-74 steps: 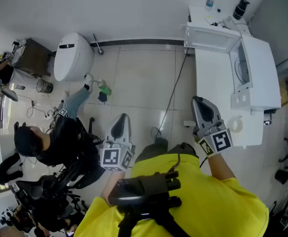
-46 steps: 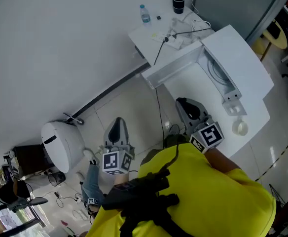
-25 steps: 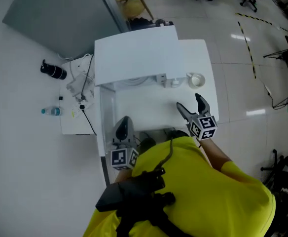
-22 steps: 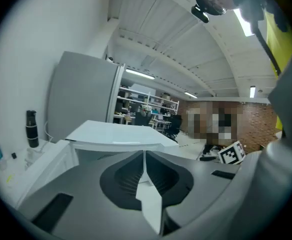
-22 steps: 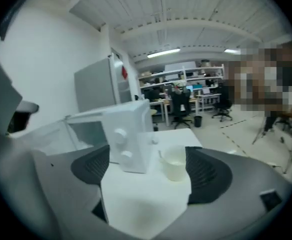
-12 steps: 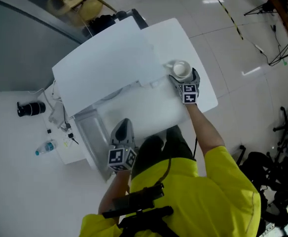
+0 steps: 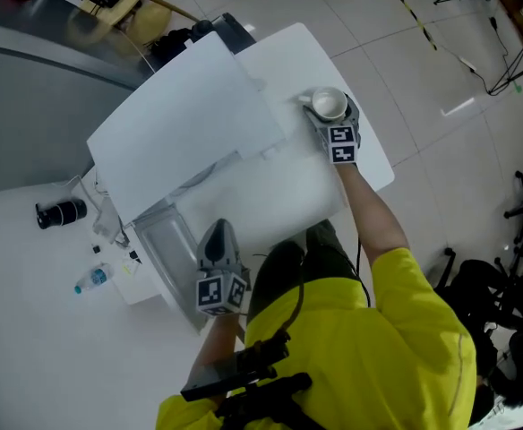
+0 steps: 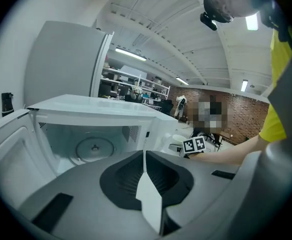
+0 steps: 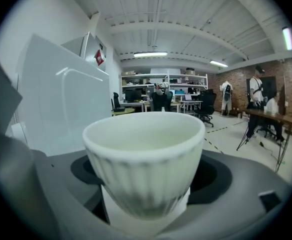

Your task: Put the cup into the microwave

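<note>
Right gripper [image 7: 332, 121] reaches out on an extended arm in the head view, its jaws on either side of the white ribbed cup [image 7: 327, 105]. The cup stands upright on the table [image 7: 373, 155], just beside the microwave [image 7: 190, 119] at the end away from its open door [image 7: 165, 245]. Left gripper [image 7: 218, 240] is drawn in close to the person's body, in front of the microwave's open front and well apart from the cup.

From the left gripper view, that gripper's jaws are pressed together on nothing. Beyond them the cavity gapes, its turntable [image 8: 93, 148] bare, and the right gripper's marker cube [image 8: 195, 145] shows past the microwave's front corner.

Seen in the right gripper view, the cup [image 9: 144, 156] fills the space between the jaws, which appear clenched on its lower sides (the rim stays level and free).

So the cup lies beside the cavity, not before it. Judging by this, the right hand must carry it sideways along the microwave's front, then in through the opening, upright throughout.
</note>
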The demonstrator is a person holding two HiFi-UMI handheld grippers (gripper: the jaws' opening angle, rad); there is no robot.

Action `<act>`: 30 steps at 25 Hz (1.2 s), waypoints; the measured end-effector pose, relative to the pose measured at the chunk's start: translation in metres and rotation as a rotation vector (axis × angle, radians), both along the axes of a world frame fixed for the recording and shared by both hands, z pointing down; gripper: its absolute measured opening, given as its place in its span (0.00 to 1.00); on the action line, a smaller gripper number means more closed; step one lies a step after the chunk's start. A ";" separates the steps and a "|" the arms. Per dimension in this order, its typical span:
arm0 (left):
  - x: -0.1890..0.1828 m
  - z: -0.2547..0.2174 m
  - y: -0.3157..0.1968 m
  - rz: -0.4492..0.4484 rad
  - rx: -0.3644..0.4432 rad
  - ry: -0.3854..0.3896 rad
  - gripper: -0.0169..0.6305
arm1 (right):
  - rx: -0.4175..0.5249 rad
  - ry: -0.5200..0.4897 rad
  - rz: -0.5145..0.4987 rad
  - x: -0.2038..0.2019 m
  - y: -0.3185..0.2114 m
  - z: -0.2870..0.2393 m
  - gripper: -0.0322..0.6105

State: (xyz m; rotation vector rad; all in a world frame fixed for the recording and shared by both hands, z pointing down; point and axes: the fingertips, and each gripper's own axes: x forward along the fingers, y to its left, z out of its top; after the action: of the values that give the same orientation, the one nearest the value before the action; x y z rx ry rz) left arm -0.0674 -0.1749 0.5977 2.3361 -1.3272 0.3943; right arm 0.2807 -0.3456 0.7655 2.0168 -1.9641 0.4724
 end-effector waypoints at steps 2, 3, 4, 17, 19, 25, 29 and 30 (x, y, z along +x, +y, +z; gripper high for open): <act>-0.002 -0.003 0.000 -0.012 0.004 0.006 0.05 | 0.003 0.022 -0.011 0.009 0.002 -0.027 0.80; -0.003 -0.004 0.000 -0.022 0.004 0.010 0.05 | 0.011 0.027 -0.017 0.011 0.007 -0.044 0.80; -0.005 -0.006 0.000 -0.034 0.008 0.015 0.05 | 0.019 0.032 -0.025 0.009 0.015 -0.063 0.80; -0.104 -0.004 -0.011 -0.222 0.028 0.052 0.05 | -0.140 -0.182 -0.568 -0.302 0.174 -0.106 0.80; -0.112 -0.004 -0.007 -0.231 0.021 0.055 0.05 | -0.102 -0.162 -0.622 -0.344 0.144 -0.095 0.80; -0.134 0.013 -0.004 -0.260 -0.022 0.032 0.05 | 0.039 -0.077 -0.642 -0.413 0.029 -0.082 0.80; -0.145 0.014 -0.001 -0.283 -0.035 0.034 0.05 | 0.054 -0.035 -0.621 -0.426 -0.016 -0.064 0.81; -0.146 0.014 -0.002 -0.282 -0.035 0.036 0.05 | 0.054 -0.024 -0.616 -0.426 -0.024 -0.061 0.80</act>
State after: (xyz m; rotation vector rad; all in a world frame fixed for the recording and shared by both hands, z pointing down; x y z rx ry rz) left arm -0.2130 -0.1769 0.6115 2.0776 -1.5904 0.2832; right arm -0.1458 -0.3692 0.7046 1.3187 -2.4774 0.2936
